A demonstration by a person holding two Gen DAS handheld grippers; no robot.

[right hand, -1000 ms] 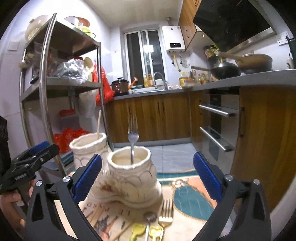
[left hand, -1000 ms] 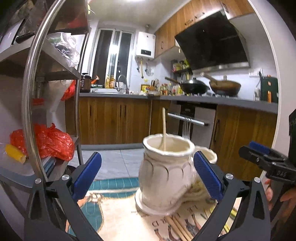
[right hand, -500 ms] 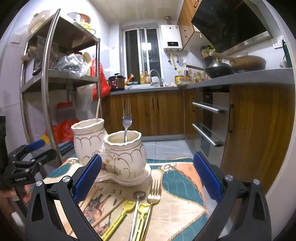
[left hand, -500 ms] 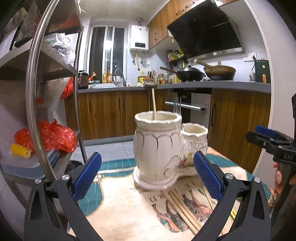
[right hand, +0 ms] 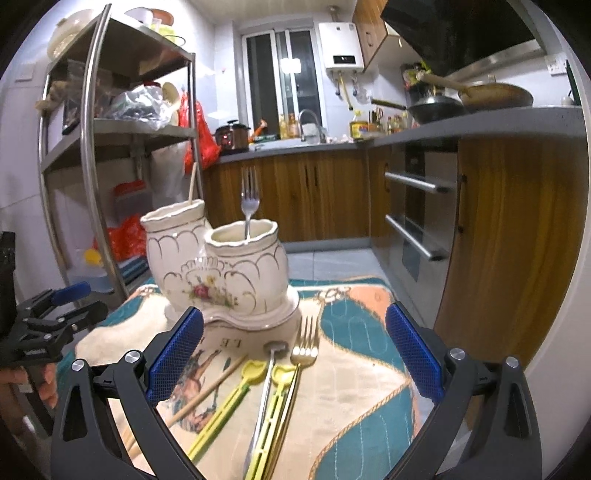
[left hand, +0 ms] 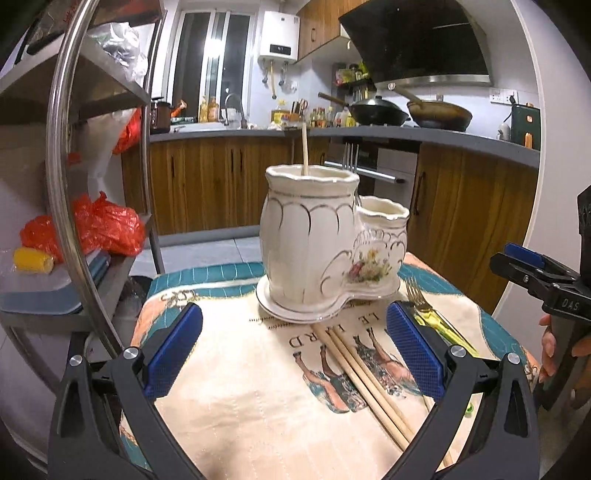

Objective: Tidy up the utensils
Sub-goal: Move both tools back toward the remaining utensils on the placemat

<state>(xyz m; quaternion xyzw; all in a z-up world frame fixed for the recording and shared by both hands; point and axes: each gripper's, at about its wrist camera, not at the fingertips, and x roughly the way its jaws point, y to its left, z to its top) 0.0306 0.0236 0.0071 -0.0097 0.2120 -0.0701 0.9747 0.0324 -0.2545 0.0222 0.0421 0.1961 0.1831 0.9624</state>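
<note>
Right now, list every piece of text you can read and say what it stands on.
"LE HARD": printed on the table mat, partly hidden by the chopsticks.
"DAS": white letters on the right gripper, seen from the left wrist.
Display on the white water heater: too small to read.
Bottles on the counter: labels blurred.

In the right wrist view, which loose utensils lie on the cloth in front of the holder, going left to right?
Wooden chopstick → yellow-green spoon → steel spoon → second yellow-green spoon → gold fork.
</note>
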